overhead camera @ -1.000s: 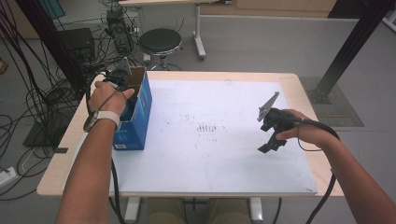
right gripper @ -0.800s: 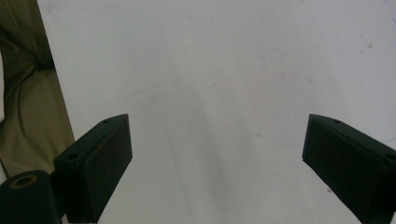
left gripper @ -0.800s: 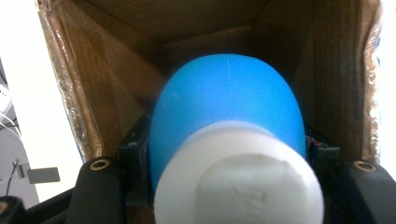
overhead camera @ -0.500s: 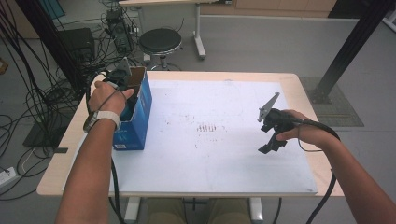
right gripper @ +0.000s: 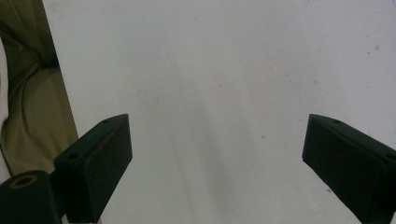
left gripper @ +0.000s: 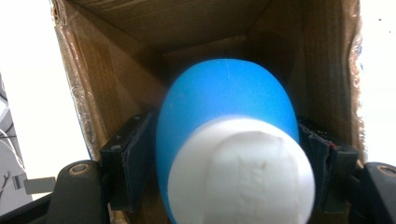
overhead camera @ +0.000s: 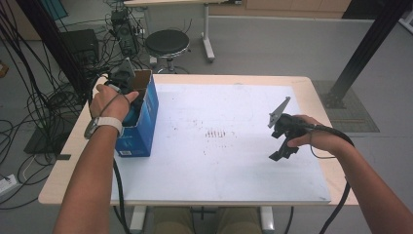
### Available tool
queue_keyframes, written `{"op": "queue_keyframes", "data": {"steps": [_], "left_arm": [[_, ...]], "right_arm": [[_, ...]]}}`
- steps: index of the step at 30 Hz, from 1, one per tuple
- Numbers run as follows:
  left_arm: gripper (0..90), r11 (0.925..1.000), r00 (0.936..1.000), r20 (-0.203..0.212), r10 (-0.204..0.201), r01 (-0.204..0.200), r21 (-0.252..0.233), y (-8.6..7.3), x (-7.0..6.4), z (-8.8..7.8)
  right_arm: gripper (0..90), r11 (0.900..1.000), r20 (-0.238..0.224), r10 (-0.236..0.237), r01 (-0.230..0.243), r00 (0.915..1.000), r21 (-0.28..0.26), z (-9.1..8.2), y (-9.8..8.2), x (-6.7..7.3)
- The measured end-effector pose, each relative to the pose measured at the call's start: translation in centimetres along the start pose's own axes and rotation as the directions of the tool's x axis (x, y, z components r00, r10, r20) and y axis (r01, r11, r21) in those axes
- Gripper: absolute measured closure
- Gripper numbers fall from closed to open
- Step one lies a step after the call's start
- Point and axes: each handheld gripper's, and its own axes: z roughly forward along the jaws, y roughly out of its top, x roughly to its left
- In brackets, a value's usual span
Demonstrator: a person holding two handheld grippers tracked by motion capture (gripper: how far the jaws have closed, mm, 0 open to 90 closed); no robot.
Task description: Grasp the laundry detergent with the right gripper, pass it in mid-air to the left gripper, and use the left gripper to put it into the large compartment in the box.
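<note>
Smooth blue plastic bottle (left gripper: 224, 121) inside rough brown cardboard box (left gripper: 116, 70).

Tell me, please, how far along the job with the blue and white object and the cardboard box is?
Done: the blue and white object is inside the open cardboard box. In hand: the left gripper is down in the box; its jaws have just been opening, with the object between them, though a gap at the pads is hard to make out. Left: withdrawing that gripper. The right gripper waits open above the white table.

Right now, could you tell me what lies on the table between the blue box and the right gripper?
Nothing: in the high view, bare white table top separates the blue box from the right gripper.
</note>
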Motion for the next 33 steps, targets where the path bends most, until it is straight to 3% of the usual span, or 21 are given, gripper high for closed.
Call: {"op": "queue_keyframes", "data": {"steps": [9,18,33], "left_arm": [[20.2,0.9997,1.0000,0.010,-0.001,0.002,-0.024,-0.1,0.2,-1.3],[14.4,0.9993,0.9997,-0.014,0.018,-0.018,-0.031,-0.2,0.2,-2.7],[13.6,0.9904,0.9955,-0.002,0.095,-0.095,-0.101,0.0,-1.1,-5.2]], "right_arm": [[8.4,1.000,0.001,-0.006,0.006,1.0000,0.001,-0.1,0.3,0.2],[8.5,1.000,0.006,-0.008,0.008,0.9999,0.007,-0.4,0.4,0.3],[8.5,1.000,0.017,-0.006,0.006,0.9998,0.008,-1.0,0.3,0.4]]}}
